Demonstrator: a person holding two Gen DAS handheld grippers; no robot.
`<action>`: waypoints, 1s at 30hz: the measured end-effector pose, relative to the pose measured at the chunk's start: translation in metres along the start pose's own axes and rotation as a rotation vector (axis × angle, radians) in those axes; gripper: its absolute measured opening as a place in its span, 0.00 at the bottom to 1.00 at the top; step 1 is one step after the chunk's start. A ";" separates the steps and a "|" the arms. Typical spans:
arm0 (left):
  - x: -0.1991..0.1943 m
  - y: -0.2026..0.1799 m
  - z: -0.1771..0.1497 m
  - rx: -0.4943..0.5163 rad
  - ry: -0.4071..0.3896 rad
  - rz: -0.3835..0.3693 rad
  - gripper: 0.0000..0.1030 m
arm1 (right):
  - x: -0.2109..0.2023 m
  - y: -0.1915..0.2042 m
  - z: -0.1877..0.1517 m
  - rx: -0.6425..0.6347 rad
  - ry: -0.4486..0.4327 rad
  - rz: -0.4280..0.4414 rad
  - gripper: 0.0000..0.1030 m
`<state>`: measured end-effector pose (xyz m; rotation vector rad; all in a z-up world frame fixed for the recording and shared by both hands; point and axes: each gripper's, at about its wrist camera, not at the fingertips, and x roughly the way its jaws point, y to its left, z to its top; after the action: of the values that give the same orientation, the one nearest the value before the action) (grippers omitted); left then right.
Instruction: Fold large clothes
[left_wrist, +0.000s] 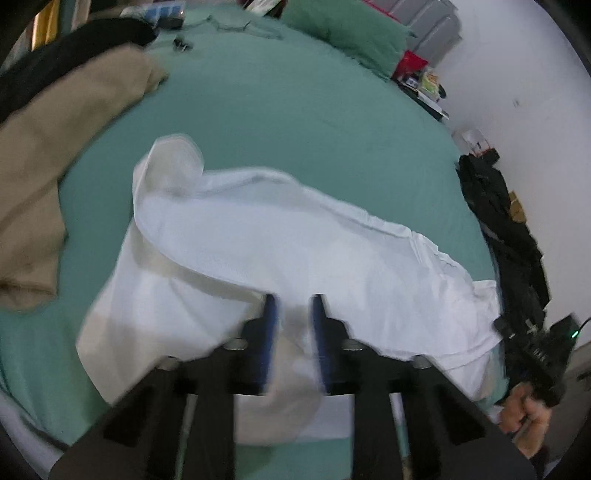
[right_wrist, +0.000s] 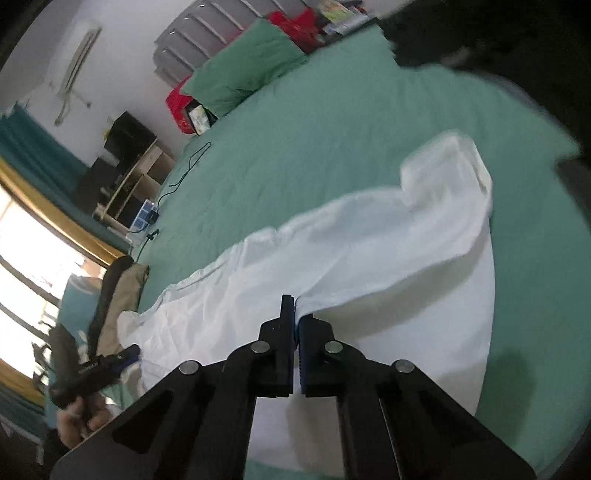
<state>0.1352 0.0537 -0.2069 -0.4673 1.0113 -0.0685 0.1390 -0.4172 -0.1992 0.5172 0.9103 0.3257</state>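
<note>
A large white garment (left_wrist: 280, 243) lies partly folded on the green bed sheet (left_wrist: 295, 110); one sleeve curls up at its far end. My left gripper (left_wrist: 293, 306) is open, its blue pads apart just above the garment's near part, holding nothing. In the right wrist view the same white garment (right_wrist: 369, 251) stretches across the bed. My right gripper (right_wrist: 296, 314) is shut on an edge of the white garment and holds that fold lifted above the lower layer. The right hand and gripper body show at the left wrist view's lower right (left_wrist: 535, 354).
A tan garment (left_wrist: 62, 147) and a black one (left_wrist: 55, 55) lie at the bed's left. A green pillow (left_wrist: 347, 33) sits at the head. Dark clothes (left_wrist: 506, 229) hang off the right edge. A cable (right_wrist: 184, 173), shelves (right_wrist: 136, 173) and a window (right_wrist: 29, 266) are beside the bed.
</note>
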 end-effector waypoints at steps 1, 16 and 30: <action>-0.001 -0.003 0.003 0.015 -0.018 0.002 0.06 | 0.001 0.006 0.005 -0.034 -0.010 -0.011 0.02; 0.016 0.008 0.117 0.045 -0.146 0.097 0.00 | 0.059 -0.005 0.095 -0.067 -0.036 -0.053 0.03; -0.007 -0.013 0.015 0.321 0.080 0.153 0.46 | 0.030 0.015 0.058 -0.172 -0.027 -0.239 0.84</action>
<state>0.1455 0.0489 -0.1896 -0.0938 1.0885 -0.1110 0.2027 -0.4071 -0.1816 0.2506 0.8982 0.1770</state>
